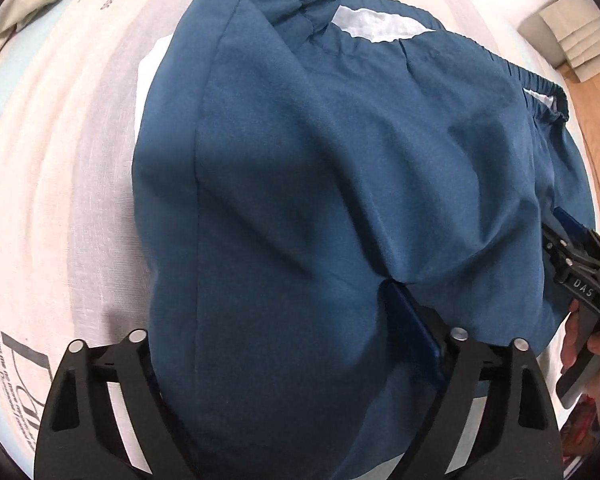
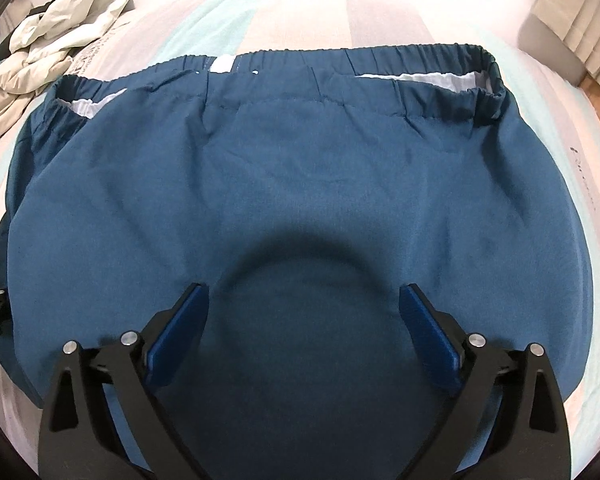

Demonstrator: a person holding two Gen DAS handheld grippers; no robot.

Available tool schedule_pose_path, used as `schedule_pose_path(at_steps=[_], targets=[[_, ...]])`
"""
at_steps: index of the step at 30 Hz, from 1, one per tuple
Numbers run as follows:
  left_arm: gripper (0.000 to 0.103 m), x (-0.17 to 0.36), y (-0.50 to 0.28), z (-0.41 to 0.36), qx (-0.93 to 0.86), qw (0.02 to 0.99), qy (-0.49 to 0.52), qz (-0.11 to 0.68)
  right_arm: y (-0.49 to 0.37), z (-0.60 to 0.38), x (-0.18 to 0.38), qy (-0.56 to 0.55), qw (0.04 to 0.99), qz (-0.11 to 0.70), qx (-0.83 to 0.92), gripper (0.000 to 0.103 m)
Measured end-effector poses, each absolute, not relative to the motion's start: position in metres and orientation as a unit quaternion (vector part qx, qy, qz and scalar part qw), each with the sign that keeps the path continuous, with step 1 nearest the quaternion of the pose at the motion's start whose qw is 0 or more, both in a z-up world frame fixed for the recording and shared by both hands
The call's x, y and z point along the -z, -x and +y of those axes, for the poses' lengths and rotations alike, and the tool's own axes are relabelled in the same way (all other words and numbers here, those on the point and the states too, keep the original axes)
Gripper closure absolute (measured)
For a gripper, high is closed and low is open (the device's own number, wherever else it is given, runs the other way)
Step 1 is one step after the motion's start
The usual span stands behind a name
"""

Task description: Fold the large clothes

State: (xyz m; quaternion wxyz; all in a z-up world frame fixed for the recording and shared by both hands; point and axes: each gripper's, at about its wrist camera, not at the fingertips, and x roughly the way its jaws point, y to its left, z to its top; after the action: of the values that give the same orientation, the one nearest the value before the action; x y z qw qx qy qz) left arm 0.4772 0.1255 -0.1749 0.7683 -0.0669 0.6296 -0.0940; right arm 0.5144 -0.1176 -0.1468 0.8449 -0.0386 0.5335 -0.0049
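Note:
A large dark blue garment [image 1: 300,160] [image 2: 300,180] with an elastic waistband [image 2: 380,54] lies spread on the bed, white lining showing at the waist. My left gripper [image 1: 274,292] points down at its left part. The jaws stand wide with a bulge of blue cloth between them. The right blue pad [image 1: 412,332] meets a crease; the left pad is hidden under the fabric. My right gripper [image 2: 306,304] hovers open over the garment's near middle, both blue pads bare. In the left wrist view the right gripper [image 1: 572,256] sits at the cloth's right edge, held by a hand [image 1: 580,344].
The bed sheet [image 1: 60,160] is striped white, grey and pale teal with printed lettering. A crumpled cream jacket [image 2: 60,24] lies at the far left of the bed. Beyond the right edge are a grey box-like piece [image 2: 572,32] and wooden floor [image 1: 592,80].

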Motion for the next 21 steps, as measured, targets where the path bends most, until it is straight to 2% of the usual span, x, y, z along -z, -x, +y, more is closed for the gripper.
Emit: schedule_pose_path(at_steps=[2,6,11,21], targets=[[0.027,0.175,-0.475,0.12,0.09,0.77,0.067,0.628,-0.515,-0.118,0.15,0.034,0.844,0.535,0.007,0.009],[0.055,0.172,-0.472,0.104,0.095,0.773,0.057,0.624,-0.514,-0.118,0.153,0.031,0.844,0.536,0.012,0.009],[0.075,0.164,-0.469,0.093,0.089,0.777,0.063,0.62,-0.515,-0.114,0.155,0.033,0.845,0.534,0.015,0.009],[0.087,0.134,-0.477,0.063,0.06,0.781,0.023,0.621,-0.509,-0.116,0.146,0.031,0.842,0.538,0.014,0.009]])
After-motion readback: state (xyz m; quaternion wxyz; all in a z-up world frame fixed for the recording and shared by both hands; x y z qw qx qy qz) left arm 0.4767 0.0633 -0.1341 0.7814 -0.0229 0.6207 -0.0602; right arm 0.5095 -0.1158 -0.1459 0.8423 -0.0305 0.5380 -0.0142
